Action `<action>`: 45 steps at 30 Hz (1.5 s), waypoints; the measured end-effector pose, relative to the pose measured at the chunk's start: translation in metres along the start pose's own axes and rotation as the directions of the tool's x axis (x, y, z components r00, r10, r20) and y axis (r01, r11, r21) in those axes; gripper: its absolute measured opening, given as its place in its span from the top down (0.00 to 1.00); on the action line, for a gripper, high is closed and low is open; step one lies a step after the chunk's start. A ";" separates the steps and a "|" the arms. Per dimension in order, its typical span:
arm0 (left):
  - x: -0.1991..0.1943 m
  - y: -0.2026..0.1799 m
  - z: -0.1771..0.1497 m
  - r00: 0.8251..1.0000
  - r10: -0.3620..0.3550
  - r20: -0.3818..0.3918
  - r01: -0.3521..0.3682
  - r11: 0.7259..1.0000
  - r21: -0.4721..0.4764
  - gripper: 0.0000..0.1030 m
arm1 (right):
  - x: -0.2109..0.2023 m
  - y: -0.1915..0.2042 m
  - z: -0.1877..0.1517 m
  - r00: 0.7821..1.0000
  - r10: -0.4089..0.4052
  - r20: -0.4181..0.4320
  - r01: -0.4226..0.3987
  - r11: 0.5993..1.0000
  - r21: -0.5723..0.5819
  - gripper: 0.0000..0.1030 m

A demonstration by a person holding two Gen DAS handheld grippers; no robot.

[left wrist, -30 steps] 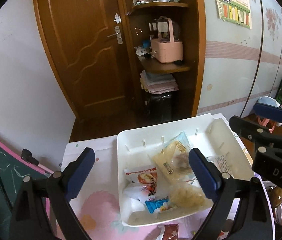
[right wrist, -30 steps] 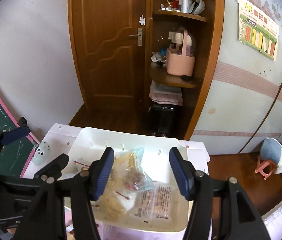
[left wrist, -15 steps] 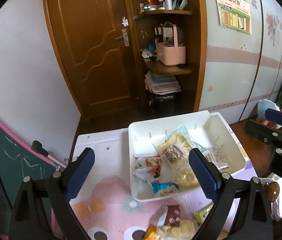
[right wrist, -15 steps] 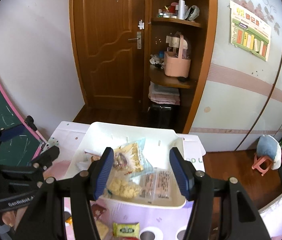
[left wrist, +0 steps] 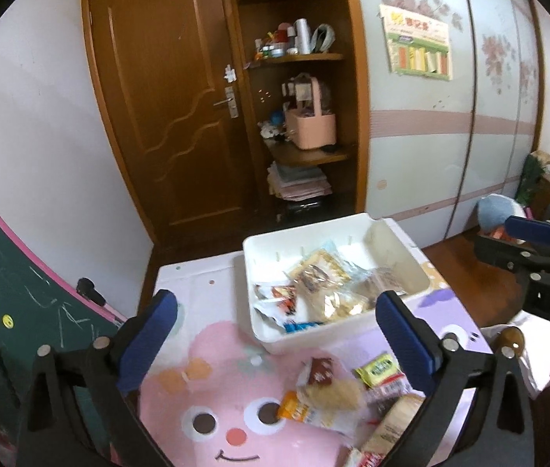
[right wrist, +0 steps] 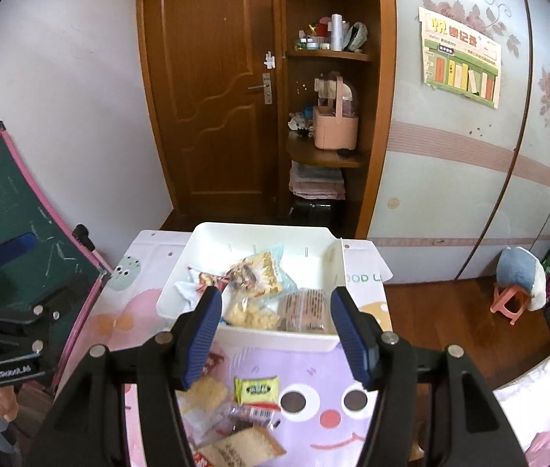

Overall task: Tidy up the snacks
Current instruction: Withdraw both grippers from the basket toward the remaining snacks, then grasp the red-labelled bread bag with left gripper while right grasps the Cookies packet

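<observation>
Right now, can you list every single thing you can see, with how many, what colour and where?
bin: one, white, far end of the mat.
snack packets in the bin: several, yellow, red, clear.
loose snack packets: several, green-yellow, brown, orange, on the mat before the bin.
cartoon mat: one, pink and purple, covering the table.
chalkboard: one, green with pink rim, at the left.
door: one, brown, shut.
pink basket: one, on the corner shelf.
poster: one, on the wardrobe.
stool: one, pink, on the floor.
left hand-held gripper: black, blue pads, open, empty.
right hand-held gripper: same colours, open, empty.
</observation>
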State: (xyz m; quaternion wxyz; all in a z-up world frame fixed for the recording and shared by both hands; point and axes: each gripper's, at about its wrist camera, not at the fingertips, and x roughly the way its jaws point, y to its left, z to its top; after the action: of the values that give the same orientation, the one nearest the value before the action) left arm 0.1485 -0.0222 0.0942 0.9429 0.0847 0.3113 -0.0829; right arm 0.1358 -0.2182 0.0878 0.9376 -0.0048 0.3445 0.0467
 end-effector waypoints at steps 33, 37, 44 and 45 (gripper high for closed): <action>0.068 -0.057 -0.283 0.815 -0.238 -0.528 0.180 0.971 -0.160 0.01 | 0.071 0.000 -0.281 0.863 0.248 -0.440 -0.094 0.935 0.342 0.37; 0.078 -0.058 -0.291 0.808 -0.250 -0.534 0.186 0.968 -0.171 0.08 | 0.074 0.010 -0.284 0.846 0.266 -0.462 -0.114 0.937 0.331 0.37; 0.073 -0.047 -0.290 0.812 -0.360 -0.459 0.271 0.929 -0.250 0.47 | 0.078 0.017 -0.276 0.852 0.277 -0.444 -0.139 0.938 0.319 0.37; 0.073 -0.043 -0.290 0.815 -0.364 -0.452 0.268 0.927 -0.263 0.48 | 0.079 0.017 -0.277 0.849 0.281 -0.447 -0.140 0.936 0.322 0.37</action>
State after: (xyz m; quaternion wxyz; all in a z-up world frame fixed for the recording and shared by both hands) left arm 0.0312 -0.0107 -0.1836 0.8085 -0.0390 0.5573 -0.1849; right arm 0.0161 -0.2061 -0.1740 0.8009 0.1531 0.5704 0.0988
